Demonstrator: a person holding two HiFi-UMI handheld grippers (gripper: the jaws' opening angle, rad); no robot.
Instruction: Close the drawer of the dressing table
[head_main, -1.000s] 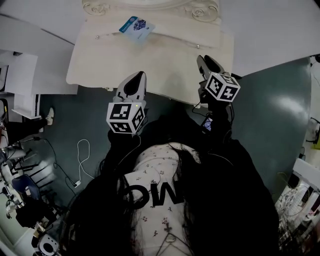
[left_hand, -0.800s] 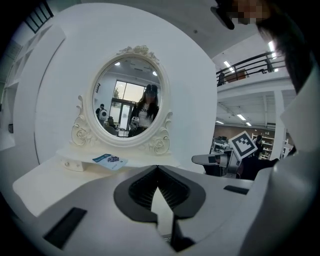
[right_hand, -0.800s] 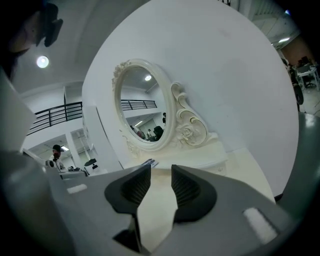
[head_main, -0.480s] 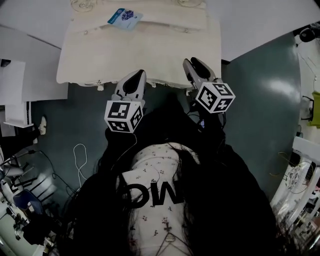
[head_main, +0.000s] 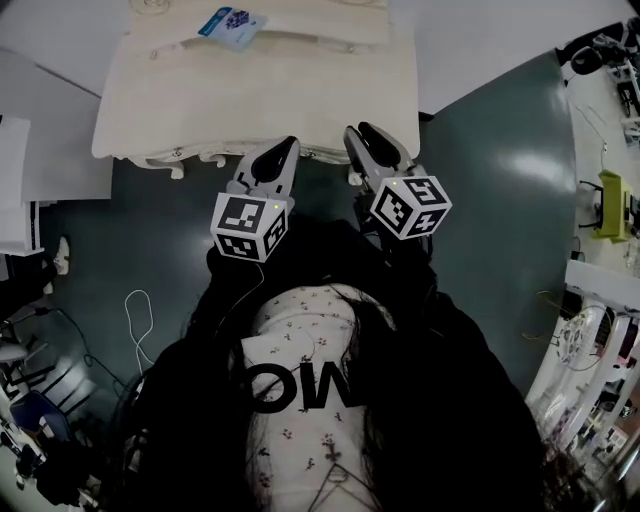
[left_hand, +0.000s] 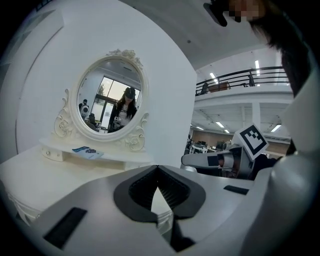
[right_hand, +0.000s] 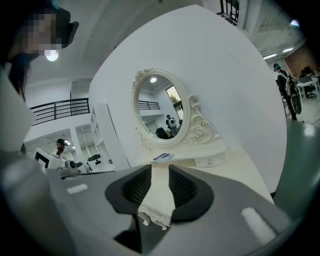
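At the front edge of the bench, with the drawer unseen beneath it, the left gripper has jaws closed and empty and the right gripper has jaws apart, closing on nothing, so a high push may strike the scalloped trim and leave the drawer ajar.

The cream-white painted dressing table stands at the far side, against a white wall. Its carved, scalloped front apron lies flush under the near edge. At the back an oval mirror in an ornate frame stands upright on a low shelf, and the shelf's small knobbed drawer looks shut.
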